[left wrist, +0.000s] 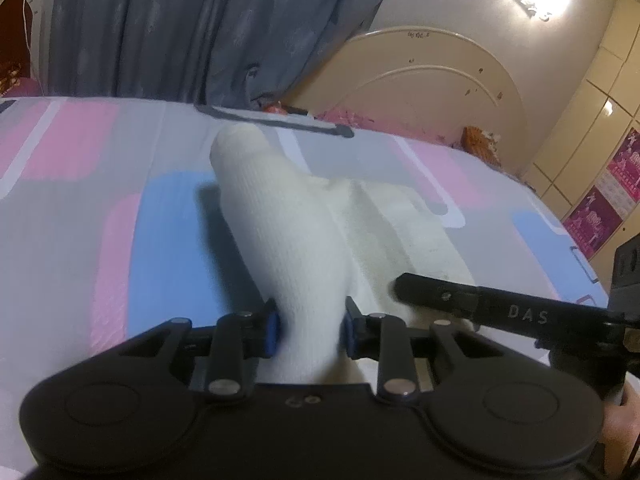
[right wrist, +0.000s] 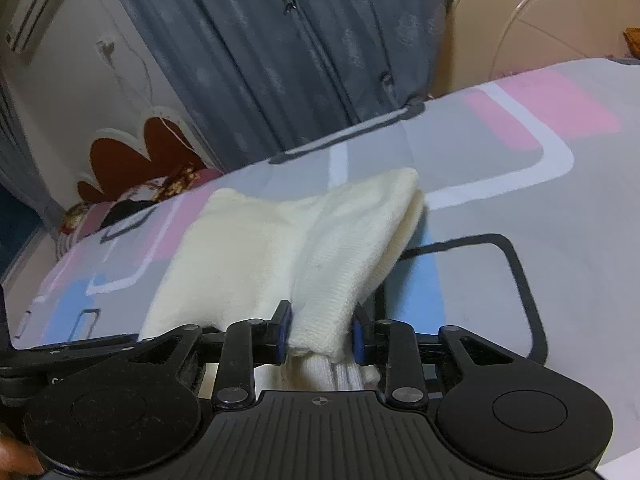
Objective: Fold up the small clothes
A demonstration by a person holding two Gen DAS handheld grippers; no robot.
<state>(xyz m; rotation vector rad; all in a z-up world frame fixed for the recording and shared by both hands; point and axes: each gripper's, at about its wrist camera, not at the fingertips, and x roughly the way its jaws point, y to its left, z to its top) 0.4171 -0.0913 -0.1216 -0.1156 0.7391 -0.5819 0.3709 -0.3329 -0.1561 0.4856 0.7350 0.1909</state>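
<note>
A small cream-white knit garment [left wrist: 296, 240] lies on the patterned bedsheet [left wrist: 80, 200], its near edge lifted off the bed. My left gripper [left wrist: 309, 330] is shut on a bunched fold of that edge, blue pads pressing both sides. In the right wrist view the same white garment [right wrist: 280, 240] stretches away from my right gripper [right wrist: 320, 338], which is shut on another fold of it. The right gripper's finger [left wrist: 480, 300] reaches in from the right in the left wrist view and lies over the cloth.
The bedsheet [right wrist: 520, 200] has pink, blue and grey blocks. Grey curtains [left wrist: 180, 28] hang behind the bed, beside a cream headboard [left wrist: 440, 80]. A dark cable loop [right wrist: 520, 280] lies on the sheet right of the garment. A hand [left wrist: 624, 432] shows at the lower right.
</note>
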